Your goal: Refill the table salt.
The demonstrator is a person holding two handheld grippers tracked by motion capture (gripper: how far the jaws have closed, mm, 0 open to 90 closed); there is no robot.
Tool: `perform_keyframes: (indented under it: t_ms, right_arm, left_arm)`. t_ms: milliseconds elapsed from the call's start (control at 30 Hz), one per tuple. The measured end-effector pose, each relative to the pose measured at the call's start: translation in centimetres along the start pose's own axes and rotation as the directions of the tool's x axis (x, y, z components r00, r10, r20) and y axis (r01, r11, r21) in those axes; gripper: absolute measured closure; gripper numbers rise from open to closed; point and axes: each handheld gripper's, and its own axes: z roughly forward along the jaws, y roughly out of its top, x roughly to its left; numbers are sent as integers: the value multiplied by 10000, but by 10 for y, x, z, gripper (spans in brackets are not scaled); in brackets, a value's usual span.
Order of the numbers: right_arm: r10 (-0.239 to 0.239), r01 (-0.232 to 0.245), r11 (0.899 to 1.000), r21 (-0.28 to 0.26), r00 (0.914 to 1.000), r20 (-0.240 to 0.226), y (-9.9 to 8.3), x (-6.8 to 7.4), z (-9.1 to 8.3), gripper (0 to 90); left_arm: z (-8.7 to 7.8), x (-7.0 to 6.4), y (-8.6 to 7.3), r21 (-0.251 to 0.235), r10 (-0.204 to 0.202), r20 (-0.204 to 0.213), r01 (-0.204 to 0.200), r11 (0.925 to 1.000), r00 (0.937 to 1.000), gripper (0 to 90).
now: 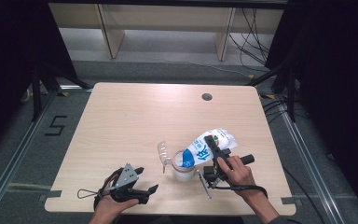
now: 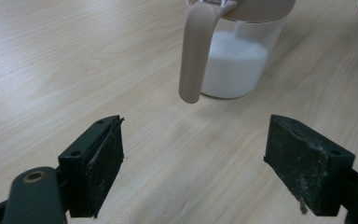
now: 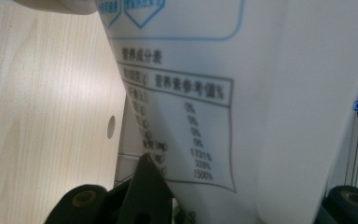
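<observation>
A clear jar (image 1: 182, 169) part full of white powder stands near the table's front middle, its open lid (image 1: 164, 154) flipped to the left. A white and blue bag (image 1: 209, 145) is tilted mouth-down over the jar, and my right gripper (image 1: 211, 141) is shut on it. In the right gripper view the bag's printed label (image 3: 186, 116) hangs close before the jaws. My left gripper (image 1: 148, 179) rests open near the front edge, left of the jar. In the left gripper view the jar (image 2: 235, 65) and a beige flap (image 2: 195, 51) stand beyond the open left gripper (image 2: 205, 158).
A round cable hole (image 1: 207, 97) lies in the table's far right part. Bare wood (image 1: 130, 121) spreads over the far and left areas. Black stand legs (image 1: 37, 88) and cables (image 1: 261, 42) sit on the floor around the table.
</observation>
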Motion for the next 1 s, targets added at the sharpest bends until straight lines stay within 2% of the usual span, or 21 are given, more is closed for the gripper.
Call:
perform_keyframes:
  t_ms: [167,200,300,333,433,467,500,567,667,933,1000]
  right_arm:
    - [-74,75,9999,116,10000,-61,1,-1,-1,782]
    - [55,-54,9999,88,9999,-107,1,0,-1,784]
    - [52,-52,10000,76,9999,-98,1,0,-1,784]
    - [679,-675,9975,217,9976,-165,0,4,-2,785]
    - [638,-635,9978,205,9978,-162,0,4,-1,786]
    - [84,-84,10000,9,9999,-98,0,-1,-1,788]
    - [84,-84,10000,9,9999,-98,0,-1,-1,788]
    - [470,-468,9988,144,9988,-146,0,2,-1,789]
    - [292,-291,9996,46,9995,-101,0,1,-1,791]
    - [223,-222,9997,37,9997,-81,0,1,-1,795]
    - [336,-334,9994,132,9994,-94,0,3,-2,796]
  left_arm:
    - [0,0,0,-13,-1,0,1,10000,10000,188]
    - [0,0,0,-12,-43,-24,43,10000,10000,188]
    - [0,0,0,-17,4,2,-4,10000,10000,188]
    - [0,0,0,-15,-50,-23,50,10000,10000,188]
    - [0,-1,0,-88,-154,-16,154,9998,9999,188]
    - [0,-1,0,-81,-130,-16,130,9999,9999,188]
    - [0,-1,0,-81,-130,-16,130,9999,9999,188]
    - [0,0,0,-17,-62,-27,62,10000,10000,188]
    - [0,-1,0,-87,-136,-16,136,9999,9999,187]
    - [0,0,0,-12,3,-2,-3,10000,10000,188]
    - [0,0,0,-14,-34,-3,34,10000,10000,188]
